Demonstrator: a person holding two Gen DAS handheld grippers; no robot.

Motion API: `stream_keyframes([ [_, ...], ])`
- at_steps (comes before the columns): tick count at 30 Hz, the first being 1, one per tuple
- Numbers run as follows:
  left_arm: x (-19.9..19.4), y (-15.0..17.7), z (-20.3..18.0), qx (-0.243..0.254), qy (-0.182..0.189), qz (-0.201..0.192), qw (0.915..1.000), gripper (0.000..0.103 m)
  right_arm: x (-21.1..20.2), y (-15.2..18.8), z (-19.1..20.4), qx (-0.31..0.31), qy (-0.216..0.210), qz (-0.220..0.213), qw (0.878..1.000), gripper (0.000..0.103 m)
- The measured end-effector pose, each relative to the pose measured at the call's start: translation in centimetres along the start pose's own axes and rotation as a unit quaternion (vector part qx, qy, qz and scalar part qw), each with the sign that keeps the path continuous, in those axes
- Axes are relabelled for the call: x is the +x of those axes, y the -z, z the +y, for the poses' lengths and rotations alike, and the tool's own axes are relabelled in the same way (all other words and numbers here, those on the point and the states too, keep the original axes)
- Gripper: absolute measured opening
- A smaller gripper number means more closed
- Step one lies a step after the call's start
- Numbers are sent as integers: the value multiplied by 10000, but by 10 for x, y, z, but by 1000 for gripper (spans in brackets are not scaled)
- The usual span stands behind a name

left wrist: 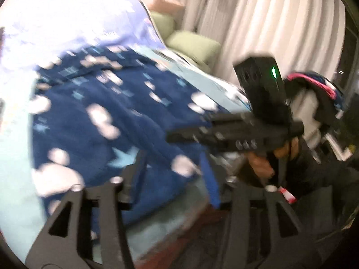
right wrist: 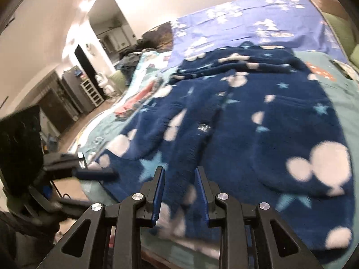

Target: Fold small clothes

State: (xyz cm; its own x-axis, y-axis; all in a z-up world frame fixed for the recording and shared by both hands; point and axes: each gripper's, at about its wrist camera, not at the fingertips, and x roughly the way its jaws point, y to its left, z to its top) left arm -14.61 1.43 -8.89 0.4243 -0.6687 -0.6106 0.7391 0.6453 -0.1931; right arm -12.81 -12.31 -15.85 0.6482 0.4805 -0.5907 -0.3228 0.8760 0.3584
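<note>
A navy fleece garment [right wrist: 258, 121] with white blobs and pale blue stars lies spread on the bed; it also shows in the left wrist view [left wrist: 107, 112]. My right gripper [right wrist: 179, 190] is open, its blue-padded fingers [right wrist: 158, 192] standing either side of the garment's near hem without closing on it. My left gripper [left wrist: 172, 179] is open at the garment's near edge and holds nothing. The right gripper's body [left wrist: 246, 130] shows in the left wrist view, and the left gripper [right wrist: 94, 172] shows at the left of the right wrist view.
The bed has a pale teal sheet [right wrist: 350, 103] and a lilac-blue printed cover [right wrist: 246, 22]. Pink and other clothes [right wrist: 136, 103] lie at the bed's left side. Green cushions [left wrist: 193, 42] and white curtains [left wrist: 269, 22] stand behind. Dark furniture [right wrist: 62, 98] lines the far wall.
</note>
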Motion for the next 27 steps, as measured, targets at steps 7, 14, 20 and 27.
stream_keyframes([
  [7, 26, 52, 78, -711, -1913, 1105, 9727, 56, 22, 25, -8, -321, 609, 401, 9968, 28],
  [14, -20, 48, 69, -725, -1759, 452, 9807, 63, -39, 17, -18, -257, 1189, -133, 9925, 55],
  [20, -24, 54, 100, -1059, -2331, 424, 9657, 74, -85, 23, -72, 623, 2210, -478, 9721, 64],
  [27, -10, 78, 116, -1775, -1727, 595, 9670, 74, -100, 59, -126, 1835, 2037, -267, 9613, 65],
])
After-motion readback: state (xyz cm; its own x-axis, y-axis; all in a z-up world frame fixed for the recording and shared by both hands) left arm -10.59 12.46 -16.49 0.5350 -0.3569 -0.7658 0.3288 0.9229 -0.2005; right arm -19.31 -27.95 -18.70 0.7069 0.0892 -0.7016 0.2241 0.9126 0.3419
